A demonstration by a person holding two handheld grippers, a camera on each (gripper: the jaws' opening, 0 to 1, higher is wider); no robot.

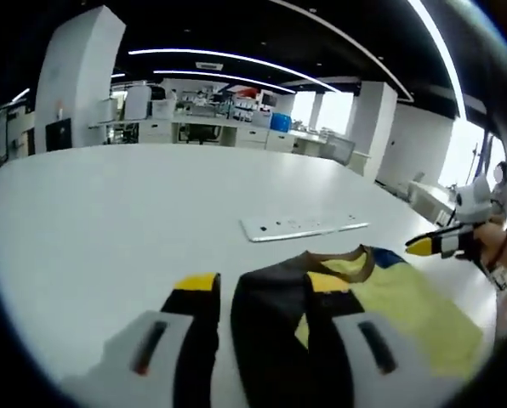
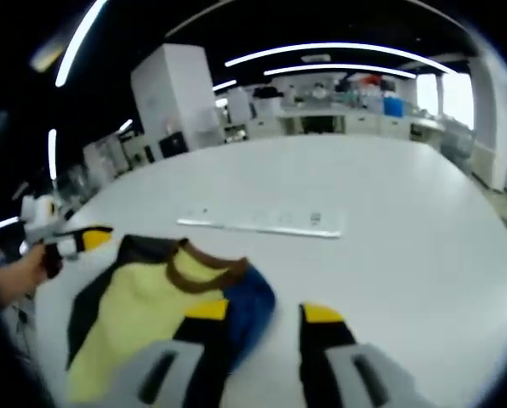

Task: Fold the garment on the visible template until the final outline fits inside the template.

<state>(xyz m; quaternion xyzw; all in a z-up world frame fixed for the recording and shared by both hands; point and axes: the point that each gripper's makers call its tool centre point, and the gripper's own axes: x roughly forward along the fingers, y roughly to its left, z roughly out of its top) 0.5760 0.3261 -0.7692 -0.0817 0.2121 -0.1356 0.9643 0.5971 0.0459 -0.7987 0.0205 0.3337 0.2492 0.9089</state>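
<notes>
On the white table (image 1: 109, 229), the left gripper (image 1: 262, 319) hangs with jaws spread over the near left part of the yellow, black and blue garment (image 1: 390, 297). The right gripper (image 2: 262, 327), also spread, hovers over the garment's blue right shoulder. A flat white strip (image 2: 262, 223) lies just beyond the collar.

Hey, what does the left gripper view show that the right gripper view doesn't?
Left gripper view alone: the garment's dark fabric lying between the left gripper's open jaws, and the right gripper coming in at the right edge, held by a hand.

Right gripper view alone: the garment's blue sleeve beside the right gripper's own open jaws, and the left gripper at the left edge.

Both: the yellow garment with its brown collar, the white table and the flat white strip beyond the garment.
</notes>
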